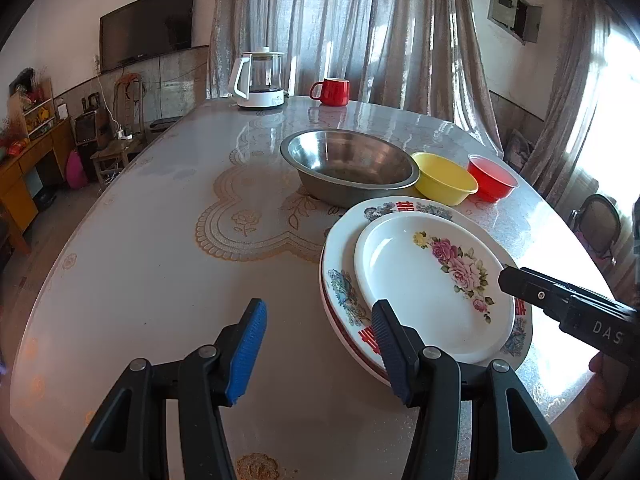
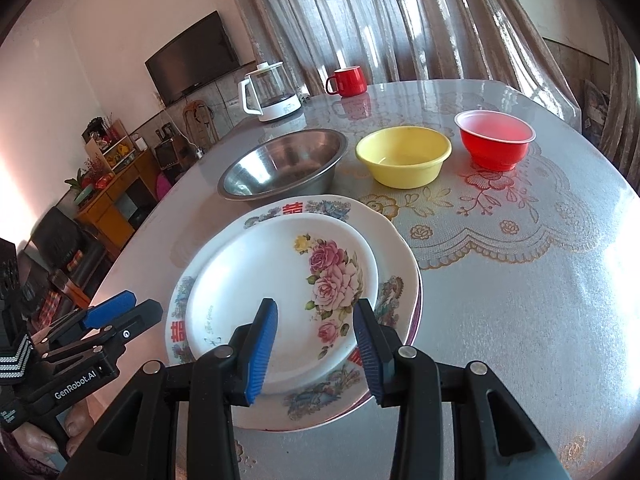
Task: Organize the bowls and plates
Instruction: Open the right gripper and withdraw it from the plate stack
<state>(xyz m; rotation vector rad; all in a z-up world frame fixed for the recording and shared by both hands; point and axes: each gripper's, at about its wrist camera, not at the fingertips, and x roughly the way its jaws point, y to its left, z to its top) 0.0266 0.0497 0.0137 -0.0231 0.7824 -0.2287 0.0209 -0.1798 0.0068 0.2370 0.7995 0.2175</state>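
Right gripper (image 2: 316, 354): jaws spread wide, empty, hovering over the near edge of the rose plate (image 2: 256, 280), which is stacked on the larger plate (image 2: 396, 240). Left gripper (image 1: 316, 350): wide open, empty; the stack lies to its right, partly under its right finger.

Strong daylight enters through the sheer grey curtains (image 1: 360, 40) at the far side and from the right, where the left wrist view burns out to white. The glossy lace-patterned counter (image 1: 160, 260) throws back streaks of glare, and the round steel bowl (image 2: 280, 164) shines. Both views are sharp in the middle, while fisheye bending curves the counter's edge and dark vignetting fills the corners.
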